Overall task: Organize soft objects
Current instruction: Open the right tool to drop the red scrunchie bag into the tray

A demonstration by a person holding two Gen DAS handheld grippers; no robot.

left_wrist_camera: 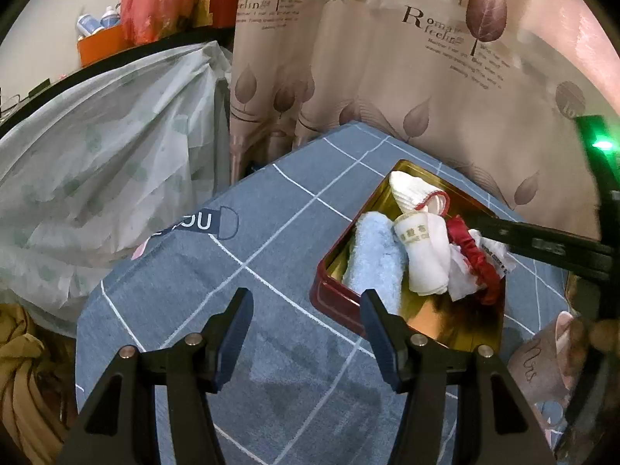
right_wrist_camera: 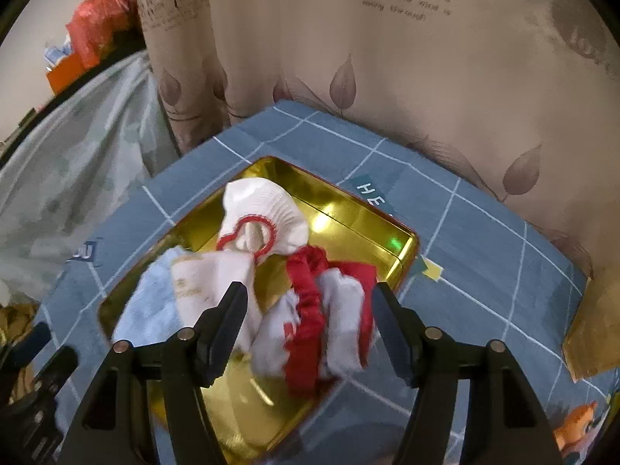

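A gold tin with red outer walls (left_wrist_camera: 329, 286) (right_wrist_camera: 348, 209) lies on the blue checked bedsheet. Inside it are a light blue towel (left_wrist_camera: 376, 255) (right_wrist_camera: 143, 302), a rolled white cloth with a label (left_wrist_camera: 422, 255) (right_wrist_camera: 217, 275) and a white sock with red trim (left_wrist_camera: 414, 190) (right_wrist_camera: 267, 209). A red-and-white sock bundle (left_wrist_camera: 472, 263) (right_wrist_camera: 310, 321) rests at the tin's right side. My right gripper (right_wrist_camera: 310, 302) (left_wrist_camera: 484, 232) hangs over that bundle, open, the bundle loose between its fingers. My left gripper (left_wrist_camera: 306, 310) stands open over the bare sheet left of the tin, nothing in it.
A leaf-print curtain (left_wrist_camera: 387, 77) hangs behind the bed. A plastic-covered pile (left_wrist_camera: 97, 155) sits at the left below a shelf with an orange box (left_wrist_camera: 100, 46). A pink mug (left_wrist_camera: 542, 356) lies at the right; a gold flat piece (right_wrist_camera: 593, 329) lies on the sheet.
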